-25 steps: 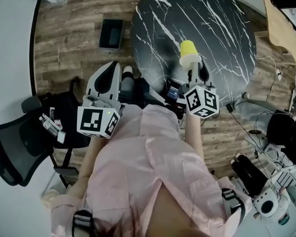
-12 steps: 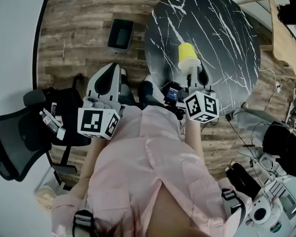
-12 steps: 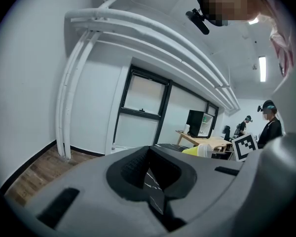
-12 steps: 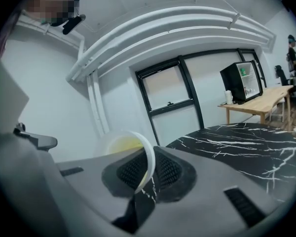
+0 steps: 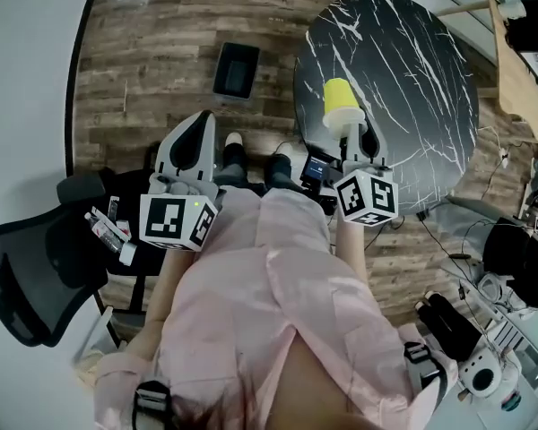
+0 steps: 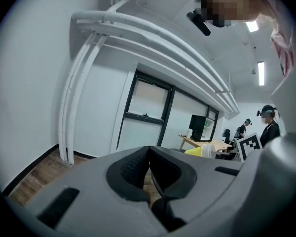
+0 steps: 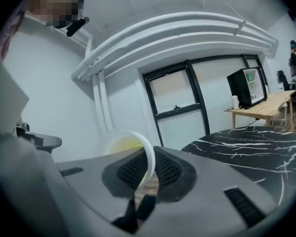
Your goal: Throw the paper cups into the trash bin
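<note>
**Cup gripped, bin not yet reached**

Head view, steeply down on a person in a pink shirt w/ a gripper in each hand. R gripper [image 5: 356, 134] is clamped on a yellow paper cup [image 5: 342, 106]. Its own view shows the cup's white rim pinched btwn the pads, mouth turned toward the camera. L gripper [image 5: 199, 125] is closed w/ nothing in it, pads together.

Step in hand, as judged: taking the cup to the bin. The bin [image 5: 237, 68] is a small black open-top box. It stands on the wood floor [image 5: 152, 52], ahead and to the left of the cup, near the edge of the round black marble table [image 5: 403, 52]. The cup shows against the table's left part, well apart from the bin.

Next move prob. calls for bringing R gripper forward and left until the cup is over the bin's mouth, then opening the jaws. The mouth looks narrow, so aim matters. A light cup could catch the rim and fall outside.

Room: bare floor lies on the bin's far and left sides, and a white wall curves along the left. The table edge is the nearest obstacle, on the bin's right. A black chair [image 5: 27, 276] sits at the person's left, off the likely path. No other cup shows on the table.
</note>
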Motion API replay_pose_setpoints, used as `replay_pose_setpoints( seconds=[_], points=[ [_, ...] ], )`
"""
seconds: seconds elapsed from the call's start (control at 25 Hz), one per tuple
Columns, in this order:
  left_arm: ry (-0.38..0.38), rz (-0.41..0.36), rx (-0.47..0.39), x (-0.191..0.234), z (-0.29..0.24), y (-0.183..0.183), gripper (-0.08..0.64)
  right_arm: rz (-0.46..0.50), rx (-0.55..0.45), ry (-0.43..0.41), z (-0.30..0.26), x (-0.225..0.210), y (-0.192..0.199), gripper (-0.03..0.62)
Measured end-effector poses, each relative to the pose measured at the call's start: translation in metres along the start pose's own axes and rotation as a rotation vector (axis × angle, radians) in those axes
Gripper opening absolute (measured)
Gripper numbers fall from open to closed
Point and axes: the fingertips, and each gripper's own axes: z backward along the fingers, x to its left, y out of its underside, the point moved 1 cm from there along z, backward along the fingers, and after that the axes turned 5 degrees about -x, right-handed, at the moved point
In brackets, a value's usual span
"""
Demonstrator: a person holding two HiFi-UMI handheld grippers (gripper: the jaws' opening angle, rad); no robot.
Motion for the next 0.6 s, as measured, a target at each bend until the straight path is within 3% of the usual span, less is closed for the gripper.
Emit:
replay_pose_setpoints(
  seconds=[0.6],
  points=[
    [-0.007, 0.028, -0.028, 0.079, 0.025, -0.01, 0.015, 0.019, 0.001, -0.017, -0.018, 0.082, 0.016, 0.048]
  ],
)
